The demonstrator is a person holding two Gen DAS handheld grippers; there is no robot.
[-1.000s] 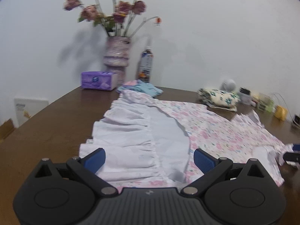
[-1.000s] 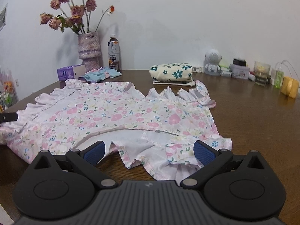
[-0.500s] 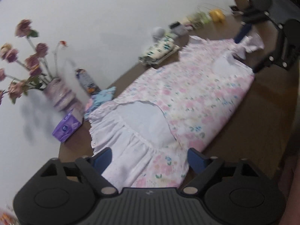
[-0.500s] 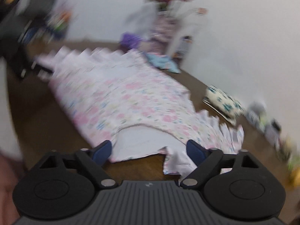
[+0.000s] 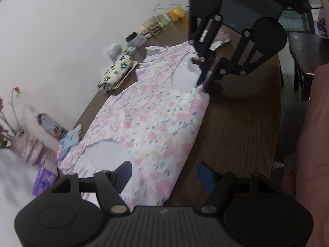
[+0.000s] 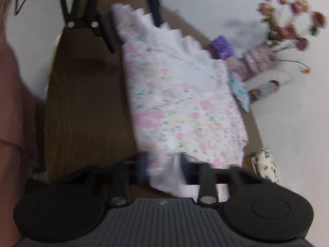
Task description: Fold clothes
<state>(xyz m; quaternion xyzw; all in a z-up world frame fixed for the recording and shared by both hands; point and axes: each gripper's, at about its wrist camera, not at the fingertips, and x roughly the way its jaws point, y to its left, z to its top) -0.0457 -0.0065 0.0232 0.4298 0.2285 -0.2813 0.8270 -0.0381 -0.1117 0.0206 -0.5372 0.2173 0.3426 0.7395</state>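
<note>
A floral dress lies spread lengthwise on the brown tabletop, with its white lining showing at both ends. The left tongs are half spread and closing, one finger over the near hem and the other over bare wood at the dress's right edge; the cloth lies between them but the pads do not press it. At the far end, the right tongs are closing, nearly pressed together on the dress's corner; their own blurred view shows white and floral cloth bunched between the fingers. Left of the dress sit a folded cloth with dark flowers, a blue cloth, a bottle, a vase and a purple tissue box. Small items crowd the far edge by the wall. A pink sleeve shows at the right.
</note>
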